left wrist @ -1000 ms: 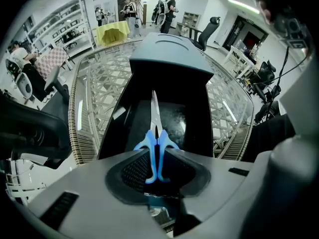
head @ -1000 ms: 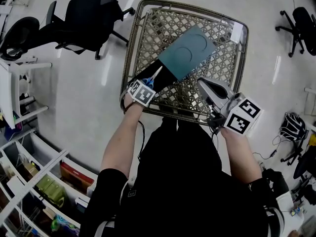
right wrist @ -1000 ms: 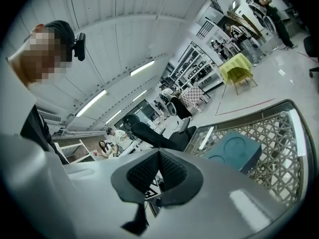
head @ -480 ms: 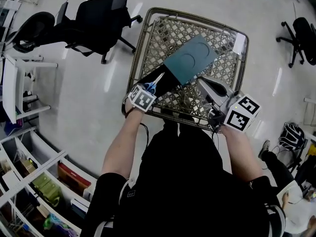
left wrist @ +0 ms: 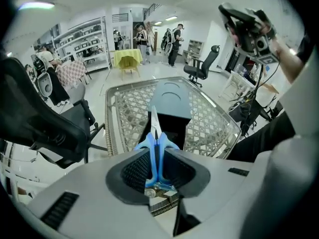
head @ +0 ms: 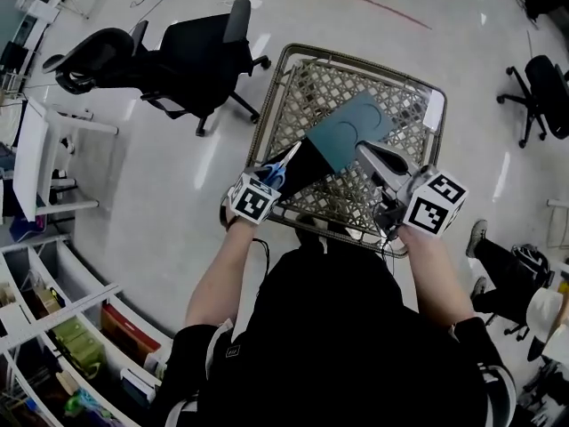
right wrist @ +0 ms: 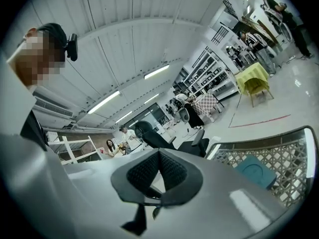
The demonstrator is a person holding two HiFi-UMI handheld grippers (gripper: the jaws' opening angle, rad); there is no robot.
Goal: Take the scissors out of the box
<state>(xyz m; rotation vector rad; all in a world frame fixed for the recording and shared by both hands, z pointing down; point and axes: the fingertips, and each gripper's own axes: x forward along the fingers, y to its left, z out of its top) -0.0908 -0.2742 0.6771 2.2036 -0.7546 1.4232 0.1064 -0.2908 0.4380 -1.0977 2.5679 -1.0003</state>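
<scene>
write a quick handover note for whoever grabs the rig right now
Left hand-held gripper: shut on the scissors by the blue handles.
Right hand-held gripper: shut, empty, held near the table edge.
Box: open on the table, lid over its far end.
Done: scissors seem clear of the box.
Left: likely carry them aside and set them down.

Left gripper angled steeply down, jaws clamped on scissors handles, right gripper roughly level, jaws together, empty, forearms forward
</scene>
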